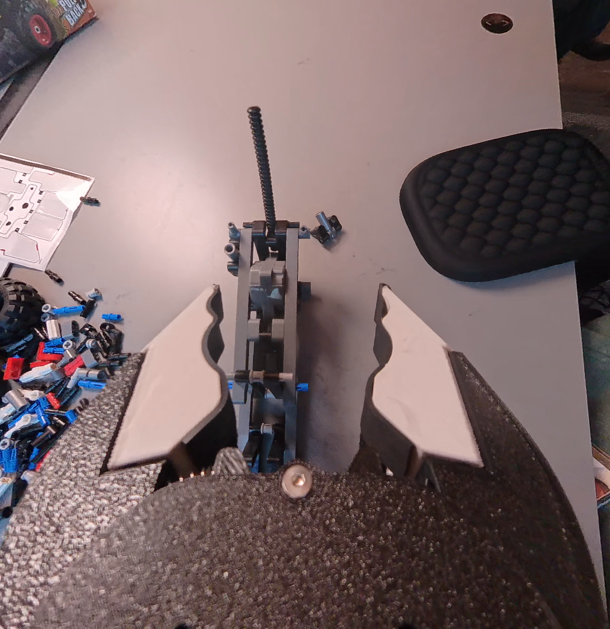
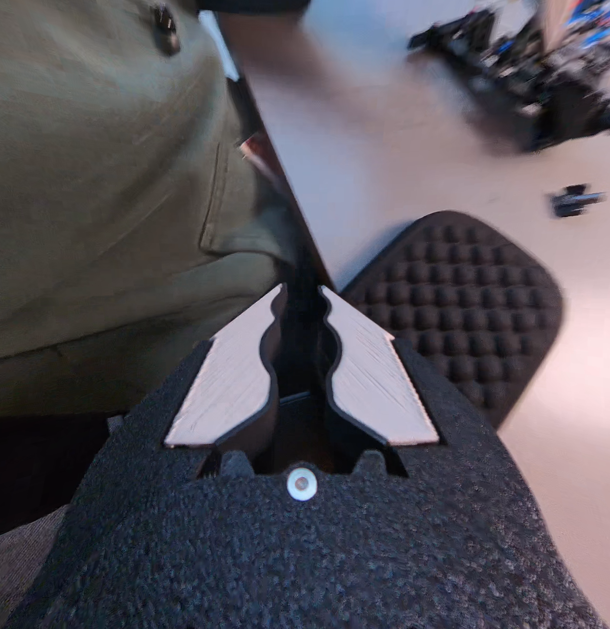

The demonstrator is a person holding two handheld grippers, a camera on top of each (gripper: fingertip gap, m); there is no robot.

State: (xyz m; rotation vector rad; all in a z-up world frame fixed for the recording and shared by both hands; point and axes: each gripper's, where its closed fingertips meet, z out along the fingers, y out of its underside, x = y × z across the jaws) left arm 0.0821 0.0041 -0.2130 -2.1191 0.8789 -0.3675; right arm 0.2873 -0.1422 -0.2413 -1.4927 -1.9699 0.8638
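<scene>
My left claw (image 1: 298,289) hangs low over the grey table (image 1: 364,102) with its 2 fingers spread wide apart, holding nothing; the half-built grey toy chassis frame (image 1: 266,323) lies between them, close to the left finger and clear of the right one, and I cannot say whether that left finger touches it. The frame is 2 long grey beams side by side with grey blocks and a cross axle between them, so the build looks only partly assembled: no wheels are on it, and a black knobbly tyre (image 1: 14,313) and a heap of loose blue, red, black and grey pins (image 1: 51,367) sit off to the left beside a sticker sheet (image 1: 31,211). The frame's long axis runs straight away from my left camera, and a black ribbed rod (image 1: 262,170) juts from its far end, pointing further away. A small grey and black connector piece (image 1: 325,228) lies just beside that far end. My right claw (image 2: 301,289) is nearly closed and empty, blurred, hovering at the table edge beside the black padded wrist rest (image 2: 460,306), with olive fabric (image 2: 109,170) to its left.
</scene>
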